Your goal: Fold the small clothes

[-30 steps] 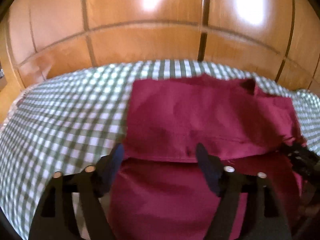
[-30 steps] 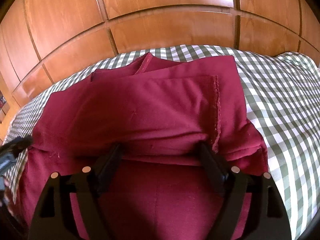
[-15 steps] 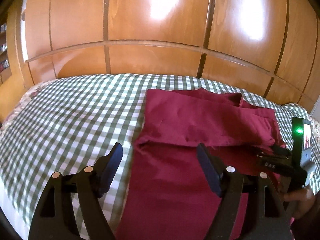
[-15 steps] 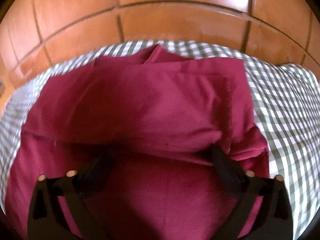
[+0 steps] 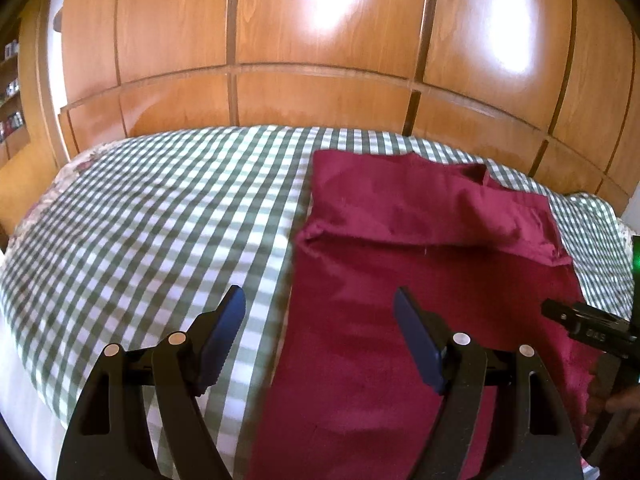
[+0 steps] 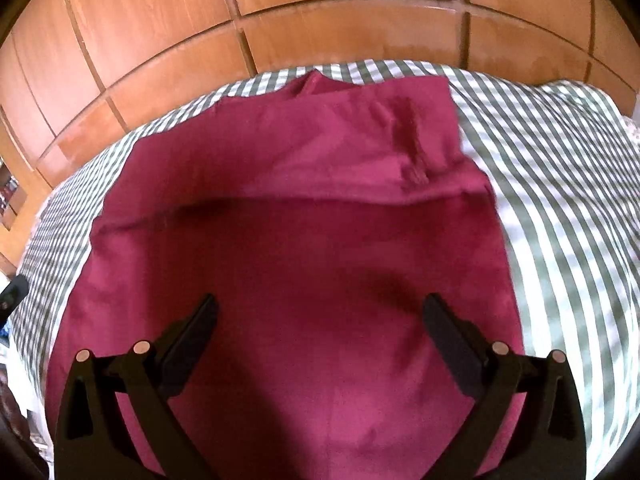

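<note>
A dark red garment (image 5: 400, 220) lies on the green-and-white checked bedspread (image 5: 160, 220), its far part folded toward me over the near part. My left gripper (image 5: 320, 296) hangs open above the garment's left edge, nothing between its blue pads. At the right edge of that view, the right gripper (image 5: 580, 320) is over the cloth's right side. In the right wrist view the garment (image 6: 300, 200) fills the middle. My right gripper (image 6: 320, 300) stands wide open above the lower layer, short of the fold. The left gripper's tip (image 6: 12, 296) shows at the far left.
A wall of glossy wooden panels (image 5: 320, 40) rises behind the bed. Shelves (image 5: 10, 92) show at the far left. Bare bedspread (image 6: 560, 180) spreads to the right of the garment and wide to its left. A hand (image 5: 624, 400) holds the right gripper.
Both grippers have drawn back from the folded edge toward me. The right jaws have spread wider and left the fold lying flat. The left gripper has also shifted left.
</note>
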`<action>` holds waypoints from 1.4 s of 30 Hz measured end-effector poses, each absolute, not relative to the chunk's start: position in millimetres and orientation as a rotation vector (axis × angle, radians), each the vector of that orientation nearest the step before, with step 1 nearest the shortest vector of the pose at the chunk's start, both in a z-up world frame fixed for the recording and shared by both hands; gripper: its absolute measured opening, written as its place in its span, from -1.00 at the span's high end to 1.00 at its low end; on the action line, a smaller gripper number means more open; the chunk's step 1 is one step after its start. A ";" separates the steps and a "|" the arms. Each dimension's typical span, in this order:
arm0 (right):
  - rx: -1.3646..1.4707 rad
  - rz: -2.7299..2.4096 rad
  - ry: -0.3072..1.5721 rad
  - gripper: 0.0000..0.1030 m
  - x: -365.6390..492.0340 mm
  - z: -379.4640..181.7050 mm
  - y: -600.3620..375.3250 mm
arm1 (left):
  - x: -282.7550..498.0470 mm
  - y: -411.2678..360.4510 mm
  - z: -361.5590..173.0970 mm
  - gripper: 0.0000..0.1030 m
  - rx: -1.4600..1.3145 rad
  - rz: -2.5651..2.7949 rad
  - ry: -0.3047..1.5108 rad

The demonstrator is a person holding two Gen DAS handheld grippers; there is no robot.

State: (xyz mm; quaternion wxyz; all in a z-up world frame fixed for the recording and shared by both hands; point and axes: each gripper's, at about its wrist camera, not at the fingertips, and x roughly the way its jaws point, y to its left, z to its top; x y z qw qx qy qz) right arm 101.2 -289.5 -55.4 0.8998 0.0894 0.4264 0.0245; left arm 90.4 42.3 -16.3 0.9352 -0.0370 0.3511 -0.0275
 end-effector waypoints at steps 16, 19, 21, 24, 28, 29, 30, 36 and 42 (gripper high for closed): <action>0.259 -0.072 0.879 -0.96 11.5 -59.1 -350.7 | 46.5 45.9 -37.4 -0.62 -0.015 -0.083 0.748; 0.292 -0.073 0.889 -0.96 -0.4 -65.1 -357.9 | 41.5 48.2 -38.6 -0.62 -0.020 -0.084 0.751; 0.296 -0.069 0.890 -0.96 -5.0 -66.6 -358.1 | 39.1 48.8 -38.8 -0.62 -0.016 -0.084 0.753; 0.285 -0.051 0.901 -0.96 -9.3 -68.5 -355.8 | 36.2 48.7 -38.4 -0.62 -0.012 -0.087 0.753; 0.290 -0.020 0.912 -0.96 -18.4 -69.8 -353.7 | 31.7 51.5 -41.8 -0.62 0.000 -0.094 0.766; 0.295 -0.015 0.914 -0.96 -20.7 -69.9 -353.7 | 30.8 52.3 -43.3 -0.62 0.003 -0.093 0.772; 0.304 -0.009 0.917 -0.96 -23.8 -70.5 -354.4 | 29.8 54.0 -45.8 -0.62 0.008 -0.093 0.783; 0.336 0.035 0.942 -0.96 -38.7 -71.3 -356.9 | 24.3 64.0 -59.6 -0.62 0.014 -0.090 0.838; 0.347 0.075 0.978 -0.87 -52.1 -71.8 -353.8 | 16.5 73.1 -73.1 -0.62 -0.021 -0.163 0.929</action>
